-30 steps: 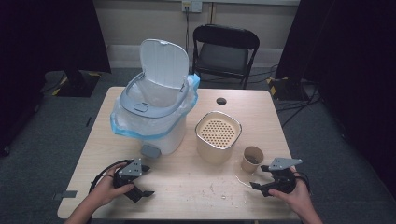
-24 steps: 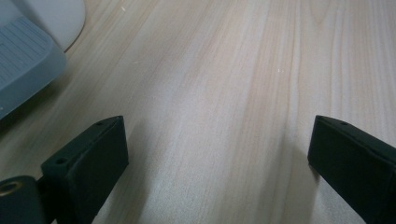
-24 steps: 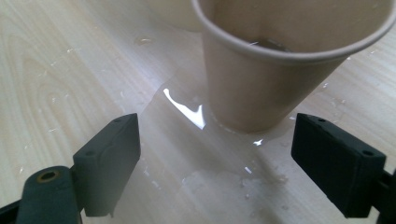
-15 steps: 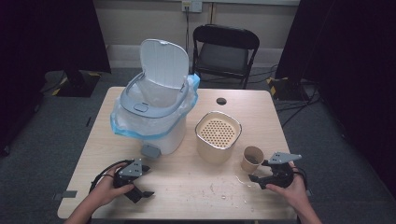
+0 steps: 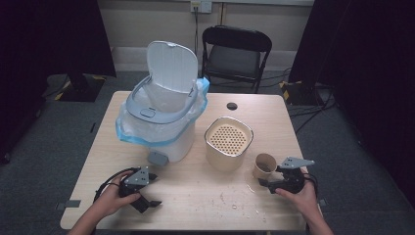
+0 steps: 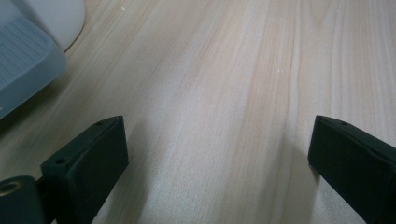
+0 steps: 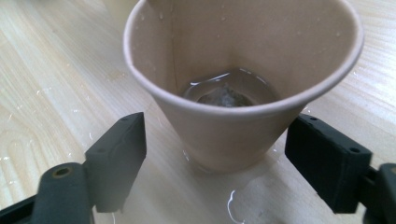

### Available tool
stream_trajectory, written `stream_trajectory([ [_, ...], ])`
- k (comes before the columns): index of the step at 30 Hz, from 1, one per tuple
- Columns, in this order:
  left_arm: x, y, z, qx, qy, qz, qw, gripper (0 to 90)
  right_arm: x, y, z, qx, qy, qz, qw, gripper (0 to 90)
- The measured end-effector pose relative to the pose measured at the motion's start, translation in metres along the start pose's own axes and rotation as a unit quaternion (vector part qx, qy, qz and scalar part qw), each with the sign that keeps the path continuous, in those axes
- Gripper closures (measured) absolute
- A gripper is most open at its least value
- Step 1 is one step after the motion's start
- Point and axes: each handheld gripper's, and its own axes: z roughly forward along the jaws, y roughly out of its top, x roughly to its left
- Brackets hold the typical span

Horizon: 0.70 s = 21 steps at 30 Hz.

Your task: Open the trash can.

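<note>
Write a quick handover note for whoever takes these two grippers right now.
Left gripper: open, idle, low over bare table near the bin's pedal.
Right gripper: jaws have just been closing on either side of the paper cup, not yet pressing it.
Cup stands upright beside the strainer container, with a little liquid and a wet lump inside; drips around it.
Done: approach. Left: grip and lift the cup, probably emptying it.

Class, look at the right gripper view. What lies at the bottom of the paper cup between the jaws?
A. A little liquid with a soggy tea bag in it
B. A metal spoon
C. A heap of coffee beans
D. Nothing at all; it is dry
A: inside the paper cup a shallow pool of clear liquid surrounds a grey, soggy tea bag, and the table around the cup is wet.
</note>
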Motion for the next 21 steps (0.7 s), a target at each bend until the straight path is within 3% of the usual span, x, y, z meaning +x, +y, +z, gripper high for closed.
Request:
stream_trajectory([
  [5,0.000,0.000,0.000,0.000,0.000,0.000,1.0000,4.3,-0.003,-0.001,0.004,-0.011,0.001,0.007,0.9999,21.6],
  [21,0.000,0.000,0.000,0.000,0.000,-0.002,1.0000,4.3,-0.007,-0.001,0.015,-0.034,-0.002,0.000,0.9994,22.1],
])
